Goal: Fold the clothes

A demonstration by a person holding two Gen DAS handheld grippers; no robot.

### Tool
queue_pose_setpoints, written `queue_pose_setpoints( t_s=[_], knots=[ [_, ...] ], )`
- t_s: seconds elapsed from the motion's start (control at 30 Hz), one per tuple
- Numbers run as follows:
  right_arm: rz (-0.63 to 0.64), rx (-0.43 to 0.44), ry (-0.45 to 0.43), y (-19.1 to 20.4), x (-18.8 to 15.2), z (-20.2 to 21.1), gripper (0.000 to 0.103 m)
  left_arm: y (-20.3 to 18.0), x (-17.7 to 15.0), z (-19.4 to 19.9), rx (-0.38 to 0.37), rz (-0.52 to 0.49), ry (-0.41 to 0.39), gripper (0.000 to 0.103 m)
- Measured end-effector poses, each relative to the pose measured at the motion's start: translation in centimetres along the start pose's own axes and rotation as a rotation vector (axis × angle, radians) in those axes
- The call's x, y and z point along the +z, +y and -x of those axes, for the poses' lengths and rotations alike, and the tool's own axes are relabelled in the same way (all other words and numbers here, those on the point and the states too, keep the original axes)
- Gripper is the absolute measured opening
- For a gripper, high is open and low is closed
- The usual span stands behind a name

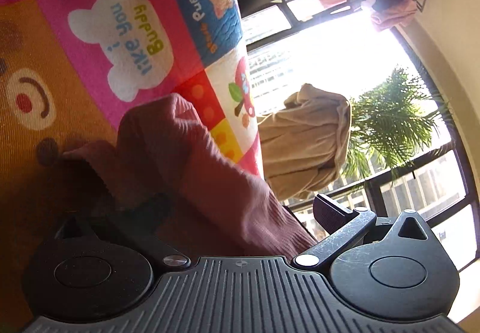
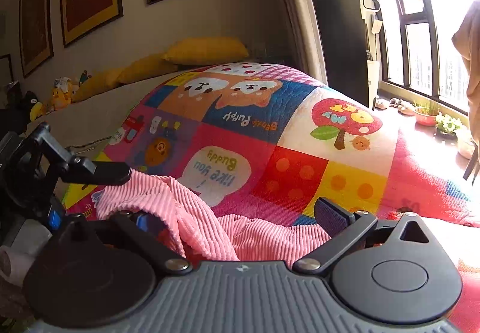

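Both claws gape wide, right claw (image 2: 240,213) and left claw (image 1: 234,210), pink ribbed garment (image 2: 204,219) bunched loosely between each

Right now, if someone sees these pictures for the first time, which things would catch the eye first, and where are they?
First the bright cartoon quilt covering the bed, with puppies and speech bubbles. Next the pink ribbed garment, crumpled on the quilt between the wide-open fingers of the right gripper. Then the sunlit window, with a beige garment hanging before it.
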State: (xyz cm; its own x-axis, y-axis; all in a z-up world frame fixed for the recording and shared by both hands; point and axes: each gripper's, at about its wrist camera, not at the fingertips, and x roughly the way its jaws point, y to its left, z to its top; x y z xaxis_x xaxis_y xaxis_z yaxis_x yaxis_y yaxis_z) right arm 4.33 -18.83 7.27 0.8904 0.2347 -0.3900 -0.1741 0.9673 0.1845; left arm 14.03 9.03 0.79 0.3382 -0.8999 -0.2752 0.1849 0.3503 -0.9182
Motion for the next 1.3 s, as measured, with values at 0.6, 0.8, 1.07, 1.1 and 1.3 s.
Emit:
queue_pose_setpoints(
  t_s=[0.6,0.8,1.07,1.1,1.3],
  knots=[
    [0.178,-0.007,-0.025,3.6,-2.0,0.9,0.103,4.1,1.8,5.6,0.018,0.151,-0.173,0.103],
    [0.295,0.12,0.092,4.3,-3.4,3.2,0.103,3.4,1.8,-0.9,0.034,0.103,-0.019,0.103],
    [0.437,-0.001,0.051,8.9,-5.4,0.4,0.103,0.9,2.1,-1.7,0.065,0.016,0.056,0.103],
    [0.421,0.009,0.06,9.0,-5.3,-0.6,0.103,0.8,2.1,-1.6,0.062,0.014,0.057,0.103],
    [0.485,0.011,0.107,10.0,-5.9,-4.5,0.067,1.0,2.4,-2.2,0.075,0.038,0.053,0.103]
  ],
)
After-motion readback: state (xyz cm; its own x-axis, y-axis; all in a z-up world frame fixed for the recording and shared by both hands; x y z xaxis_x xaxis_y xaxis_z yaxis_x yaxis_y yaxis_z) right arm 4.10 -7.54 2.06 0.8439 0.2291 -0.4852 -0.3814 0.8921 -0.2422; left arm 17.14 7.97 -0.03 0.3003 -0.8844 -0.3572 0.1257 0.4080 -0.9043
